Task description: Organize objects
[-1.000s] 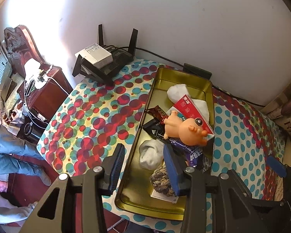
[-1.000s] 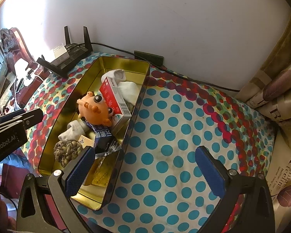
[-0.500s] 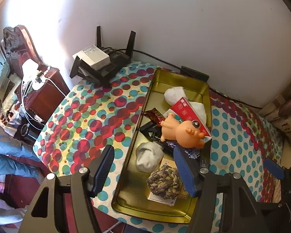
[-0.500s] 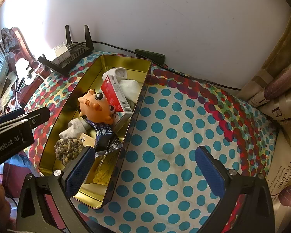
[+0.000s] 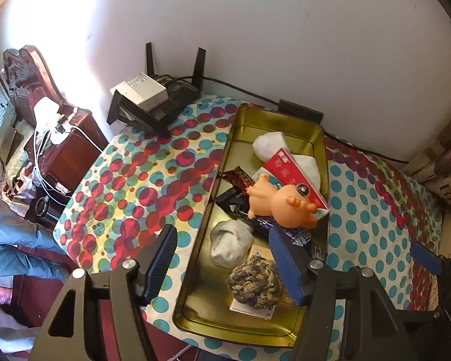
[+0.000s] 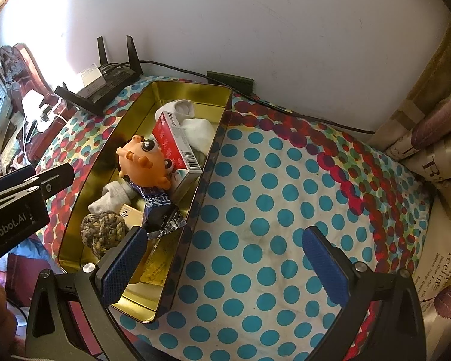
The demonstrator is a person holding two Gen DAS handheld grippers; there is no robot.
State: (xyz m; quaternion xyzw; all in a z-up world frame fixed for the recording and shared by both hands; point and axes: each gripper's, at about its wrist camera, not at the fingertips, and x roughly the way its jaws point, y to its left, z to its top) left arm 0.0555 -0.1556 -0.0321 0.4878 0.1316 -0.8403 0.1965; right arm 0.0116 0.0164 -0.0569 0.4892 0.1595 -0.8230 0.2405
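Observation:
A gold tin tray lies on the dotted tablecloth. It holds an orange rubber toy, a red and white box, white socks, a woven rope ball and dark snack packets. My left gripper hovers open above the tray's near end, with nothing between its blue pads. My right gripper stands open over bare cloth to the right of the tray, its left pad beside the tray's near corner. The toy and the ball show there too.
A black router with a white box on it stands at the table's back left, cables running along the wall. A dark wooden cabinet and a seated person's legs are off the left edge. Printed bags crowd the right side.
My left gripper's jaws have spread wider, and the woven ball now shows in full in the tray. The right gripper looks the same.

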